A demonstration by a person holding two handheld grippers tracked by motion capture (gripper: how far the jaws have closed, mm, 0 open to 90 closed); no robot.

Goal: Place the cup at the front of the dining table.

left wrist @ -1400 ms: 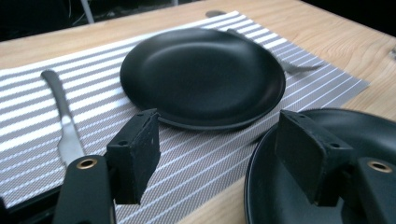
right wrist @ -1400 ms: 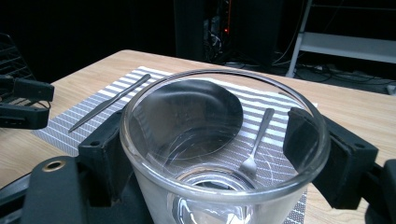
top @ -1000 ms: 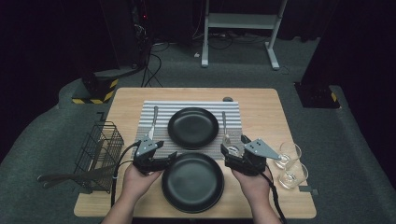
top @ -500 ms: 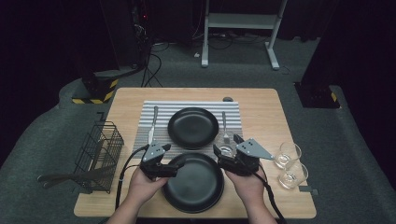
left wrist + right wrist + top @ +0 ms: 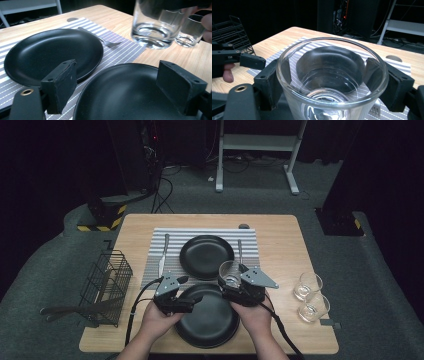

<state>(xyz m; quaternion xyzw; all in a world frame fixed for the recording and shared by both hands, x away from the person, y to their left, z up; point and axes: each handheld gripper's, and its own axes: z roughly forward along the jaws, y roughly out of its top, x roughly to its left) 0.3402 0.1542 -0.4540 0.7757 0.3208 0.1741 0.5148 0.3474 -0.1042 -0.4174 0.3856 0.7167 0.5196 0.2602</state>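
My right gripper (image 5: 229,276) is shut on a clear glass (image 5: 230,272), its pads pressing both sides of the glass (image 5: 329,82). It hovers over the far rim of the near black plate (image 5: 210,322). My left gripper (image 5: 191,290) is open over that plate's left part. Its jaws have just been opening, and the plate (image 5: 130,97) lies below and between them without the pads (image 5: 62,82) pressing on it. A second black plate (image 5: 206,256) sits on the striped mat (image 5: 170,240), also seen as the far plate (image 5: 50,55) in the left gripper view.
A knife (image 5: 162,257) lies left of the far plate and a fork (image 5: 240,249) right of it. Two more glasses (image 5: 306,286) (image 5: 313,308) stand at the table's right. A wire basket (image 5: 107,280) sits at the left edge.
My right gripper has carried the glass leftward, from beside the near plate to over its far rim. My left gripper has shifted slightly inward onto the plate.
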